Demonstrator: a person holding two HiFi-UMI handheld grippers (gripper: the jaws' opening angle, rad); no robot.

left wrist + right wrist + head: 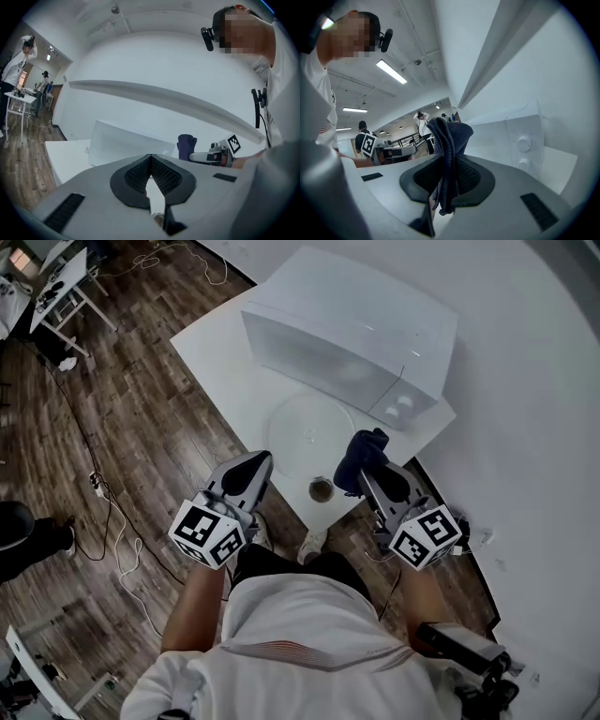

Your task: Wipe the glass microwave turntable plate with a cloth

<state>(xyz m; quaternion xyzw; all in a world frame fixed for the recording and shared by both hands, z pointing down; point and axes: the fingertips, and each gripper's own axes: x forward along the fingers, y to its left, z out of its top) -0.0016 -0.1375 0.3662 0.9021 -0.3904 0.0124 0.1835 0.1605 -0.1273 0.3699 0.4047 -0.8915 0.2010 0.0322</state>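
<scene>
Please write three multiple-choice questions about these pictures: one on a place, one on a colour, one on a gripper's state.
1. Where does the glass plate lie? A. on the floor B. on the white table, in front of the microwave C. on a chair
2. What colour is the cloth? A. red B. yellow C. dark blue
3. How do the jaws of the left gripper stand? A. together, nothing between B. wide apart C. shut on the cloth
Answers: 1 B: it lies on the table before the microwave. 2 C: dark blue, held in the right gripper. 3 A: they meet, with nothing held.
</scene>
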